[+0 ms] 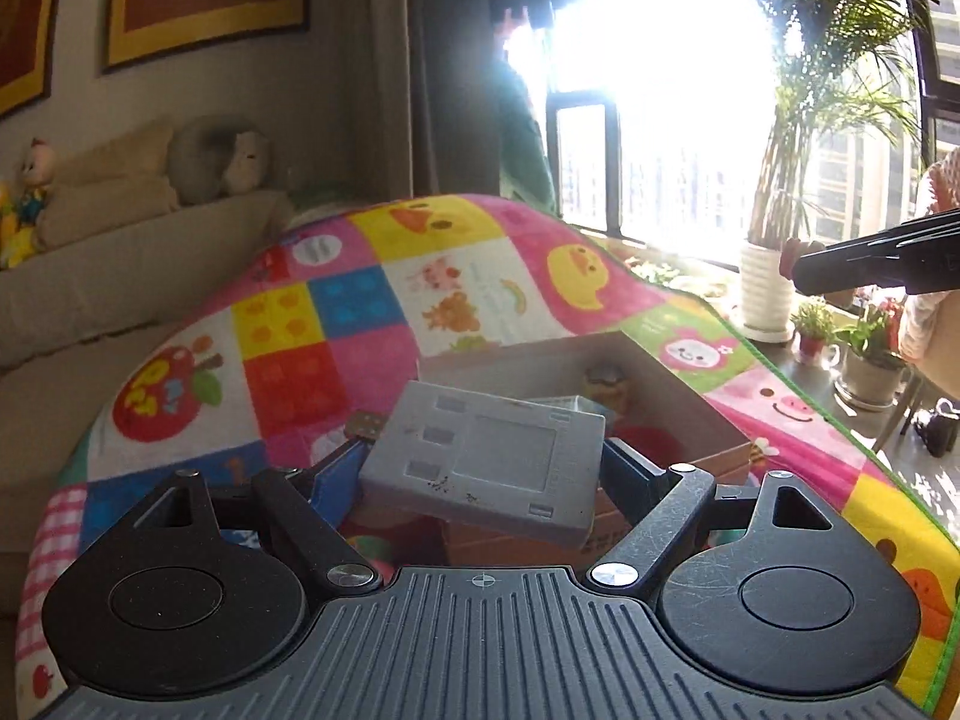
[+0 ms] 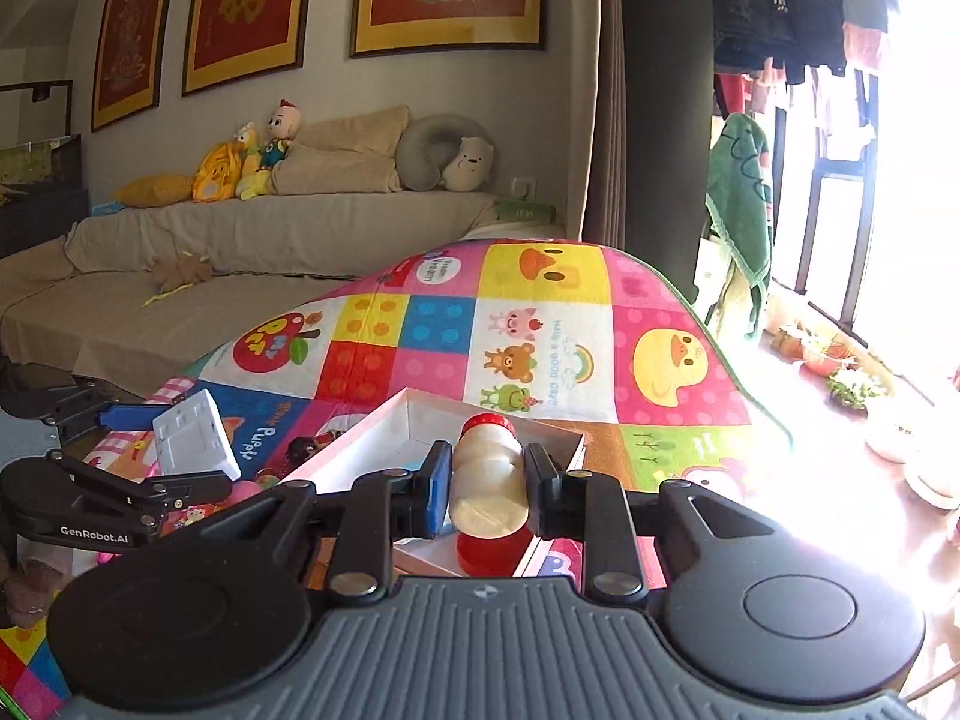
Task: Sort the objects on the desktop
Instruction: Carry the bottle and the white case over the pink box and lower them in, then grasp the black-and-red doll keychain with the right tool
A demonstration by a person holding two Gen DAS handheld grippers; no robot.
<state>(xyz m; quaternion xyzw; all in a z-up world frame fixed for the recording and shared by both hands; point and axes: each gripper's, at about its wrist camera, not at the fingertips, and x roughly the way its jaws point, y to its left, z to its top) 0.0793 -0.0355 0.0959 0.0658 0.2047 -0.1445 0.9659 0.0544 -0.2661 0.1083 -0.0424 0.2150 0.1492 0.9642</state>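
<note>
Now: right gripper (image 2: 487, 489) clamps bottle (image 2: 487, 480), axis 12–6, above box (image 2: 366, 450); left gripper (image 1: 483, 468) grips case (image 1: 486, 456), box at 12.

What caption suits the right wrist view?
Right gripper clamps a small red-capped bottle above an open box on the cartoon-print mat.

grey flat case (image 1: 486, 459) – tilted, held aloft | cream bottle (image 2: 487, 480), red cap – gripped

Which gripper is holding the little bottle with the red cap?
The right gripper. It pinches the small cream bottle above the box. The left gripper holds a flat grey case instead.
</note>
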